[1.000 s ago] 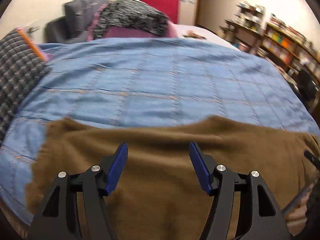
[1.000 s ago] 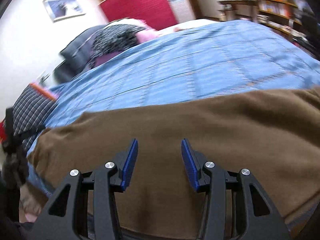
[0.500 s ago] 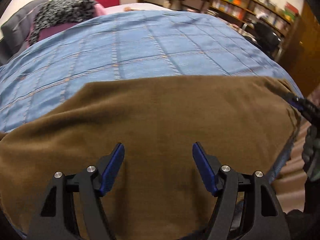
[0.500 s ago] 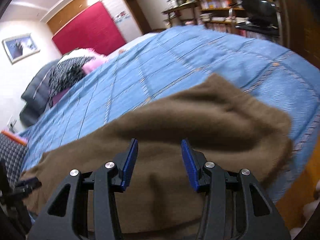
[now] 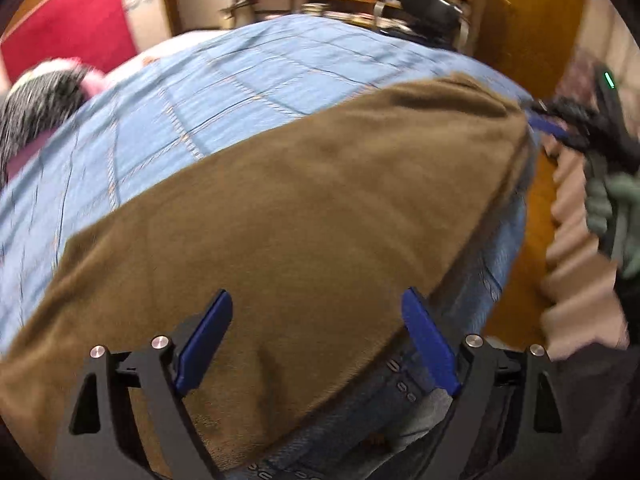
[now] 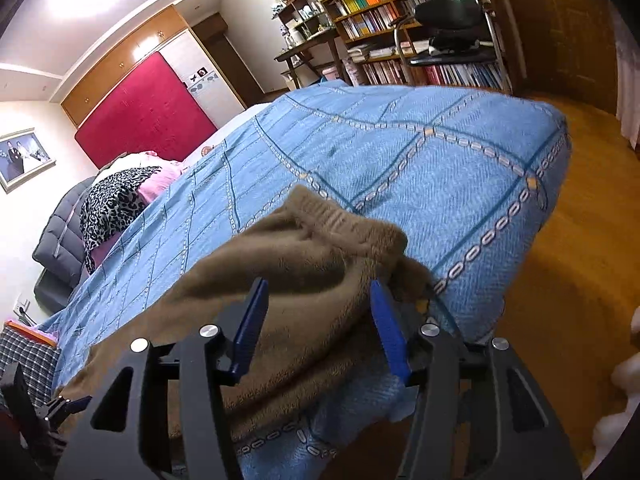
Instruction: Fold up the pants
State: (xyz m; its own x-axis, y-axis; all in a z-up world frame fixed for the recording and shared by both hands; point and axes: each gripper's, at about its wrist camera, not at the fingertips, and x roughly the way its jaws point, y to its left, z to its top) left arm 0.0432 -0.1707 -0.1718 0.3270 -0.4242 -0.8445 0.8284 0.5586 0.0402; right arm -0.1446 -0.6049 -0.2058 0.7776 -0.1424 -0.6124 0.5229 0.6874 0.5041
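Pants: brown fleece pants [image 5: 288, 216] lie flat on the blue quilted bedspread [image 5: 224, 80], along its near edge, running toward the bed's foot corner.
Waistband: the elastic waistband [image 6: 340, 216] sits bunched at the end of the pants nearest that corner.
Progress: the pants look laid out, apparently doubled lengthwise, though I cannot tell for sure; no crosswise fold shows yet, so most of the folding seems left to do.
Left gripper [image 5: 316, 336]: jaws wide and opening, hovering over the near hem of the pants; fabric shows between them, but the pads do not press on it.
Right gripper [image 6: 316, 324]: jaws at a middling gap and opening, astride the waistband end of the pants; the pads hold nothing.
Left wrist view only: the whole brown expanse of the pants and the right gripper at their far end.
Right wrist view only: the waistband ribbing, the bookshelves [image 6: 408, 20] beyond the bed and a red panel [image 6: 148, 116] at its head.
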